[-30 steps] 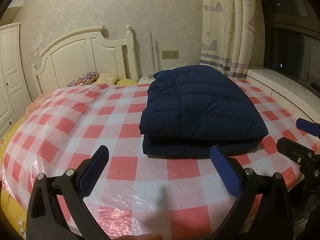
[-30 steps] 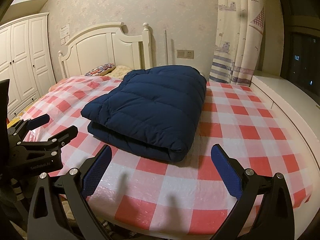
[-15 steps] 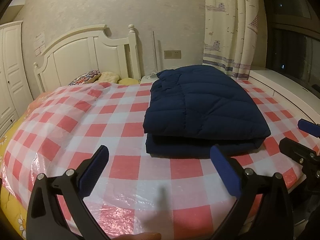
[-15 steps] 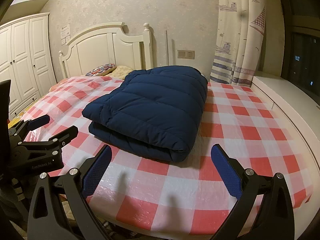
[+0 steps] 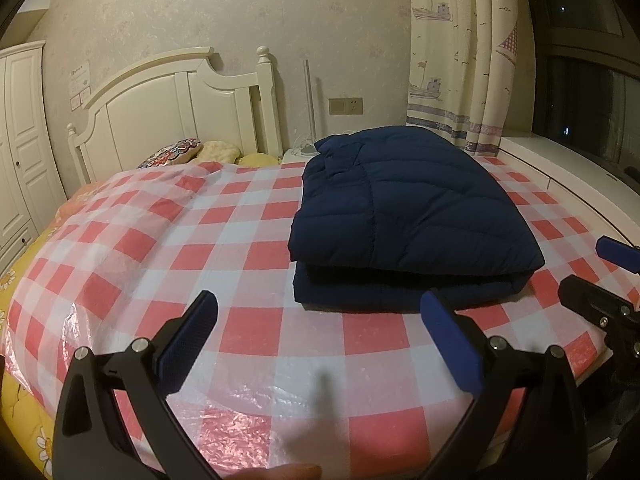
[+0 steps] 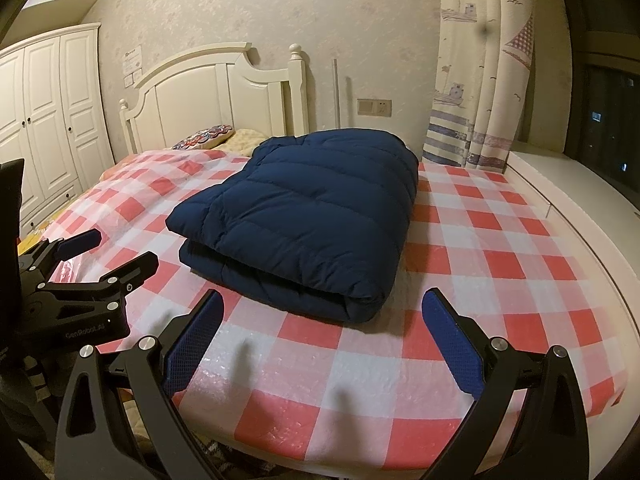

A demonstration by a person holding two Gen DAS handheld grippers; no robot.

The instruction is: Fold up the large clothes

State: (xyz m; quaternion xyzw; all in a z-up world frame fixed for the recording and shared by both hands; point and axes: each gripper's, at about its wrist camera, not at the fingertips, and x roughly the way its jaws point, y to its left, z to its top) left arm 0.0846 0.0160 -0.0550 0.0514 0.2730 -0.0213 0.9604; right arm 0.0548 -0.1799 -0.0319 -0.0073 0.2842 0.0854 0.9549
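the dark navy quilted down coat (image 5: pixel 404 216) lies folded into a thick rectangular bundle on the red-and-white checked plastic sheet (image 5: pixel 224 248) that covers the bed, towards the right and middle of it, with its doubled edge facing the near side. it sits flat with one layer stacked squarely on the other, which suggests the folding is finished or close to it; the bundle holds its shape with nothing gripping it.

the left gripper (image 5: pixel 320 344) hangs above the near edge of the sheet with its blue-padded fingers (image 5: pixel 188 344) spread wide and nothing between them, clear of the coat. the right gripper (image 6: pixel 324 340) is likewise spread apart and empty, just short of the coat's near right corner (image 6: pixel 360 300). both are held back from the fabric, probably so the puffy layers are not dragged out of line.

the sheet looks to be there to keep the coat off the yellow flowered bedding (image 5: pixel 16 280) showing at the left edge. a patterned round cushion (image 5: pixel 172 152) lies far off by the white wooden headboard (image 5: pixel 176 104), well apart from the work. a sailboat-print curtain (image 5: pixel 456 60) hangs at the far right.

if another fold is wanted, the down filling will likely spring back, so it would need pressing flat.
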